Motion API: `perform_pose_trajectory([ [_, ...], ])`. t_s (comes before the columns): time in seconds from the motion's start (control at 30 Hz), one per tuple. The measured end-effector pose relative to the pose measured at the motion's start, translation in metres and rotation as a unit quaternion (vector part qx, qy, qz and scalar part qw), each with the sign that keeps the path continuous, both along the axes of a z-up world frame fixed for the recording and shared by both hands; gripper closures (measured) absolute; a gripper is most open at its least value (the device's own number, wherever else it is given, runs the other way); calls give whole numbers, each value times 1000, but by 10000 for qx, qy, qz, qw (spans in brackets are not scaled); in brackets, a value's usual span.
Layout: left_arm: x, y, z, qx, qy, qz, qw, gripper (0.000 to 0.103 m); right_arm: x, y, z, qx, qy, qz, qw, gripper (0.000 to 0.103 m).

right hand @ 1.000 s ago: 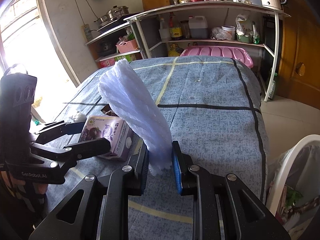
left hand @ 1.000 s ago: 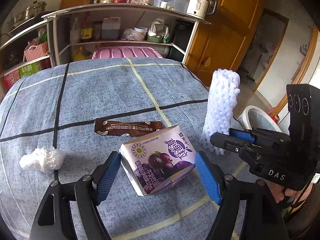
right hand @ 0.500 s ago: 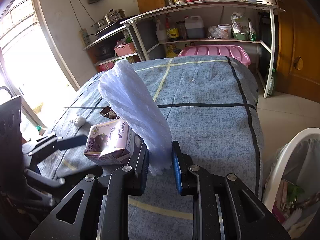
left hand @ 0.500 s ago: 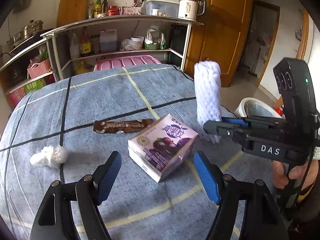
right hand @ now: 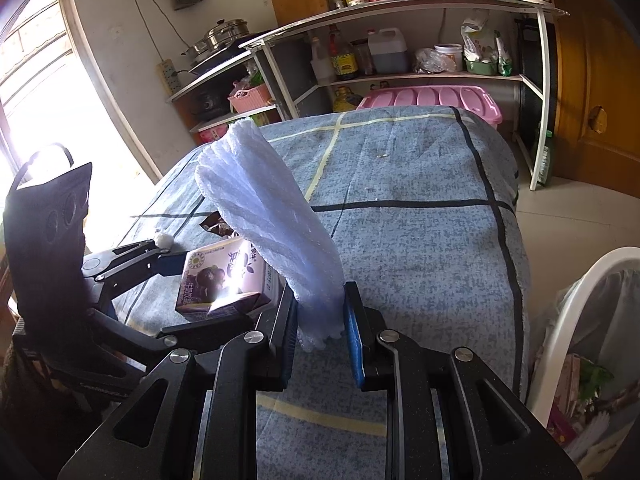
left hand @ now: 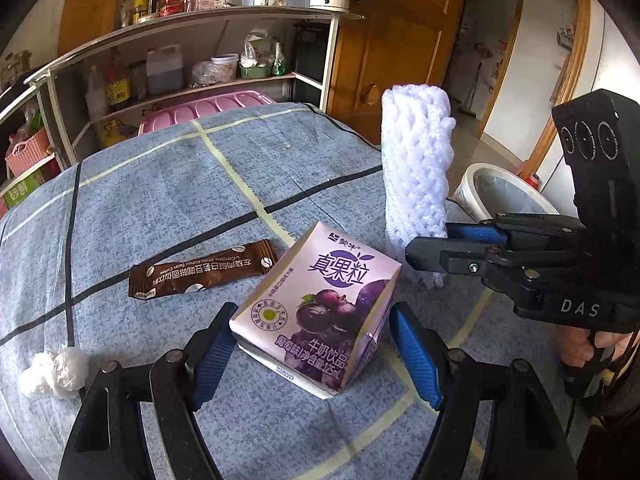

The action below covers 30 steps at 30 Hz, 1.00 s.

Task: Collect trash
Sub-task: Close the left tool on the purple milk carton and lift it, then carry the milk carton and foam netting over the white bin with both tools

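Two risks: the left claw (left hand: 310, 354), jaws spread wide astride the tilted purple carton (left hand: 320, 304), may tip it when closing, while the right claw (right hand: 320, 328), pinching the foam net (right hand: 272, 216), could snag the bin (right hand: 576, 320).

A table (right hand: 420, 240) under blue checked cloth stands before metal shelves (right hand: 400, 76) of bottles and pots, a wooden door (left hand: 400, 28) to the right, a bright window (right hand: 36, 92) left, pale floor tiles (right hand: 576, 216).
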<state>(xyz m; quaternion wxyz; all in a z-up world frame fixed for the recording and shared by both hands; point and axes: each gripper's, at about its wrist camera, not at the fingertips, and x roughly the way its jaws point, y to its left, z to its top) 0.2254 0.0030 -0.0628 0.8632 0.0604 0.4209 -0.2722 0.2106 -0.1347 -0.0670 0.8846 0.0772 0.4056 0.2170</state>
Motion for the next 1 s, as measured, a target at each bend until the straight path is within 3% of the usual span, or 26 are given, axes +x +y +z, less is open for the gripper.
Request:
perform_pose_trajectory([
  [0.57,-21,0,18,-128,-279,237,9992,33,-19,-14,13,-32,-193,-163,9997,80],
  [1.0,-63,-52,54,-249,-498,-4,9984,33,-61,-63,37,3,-438,-558,9975,80],
])
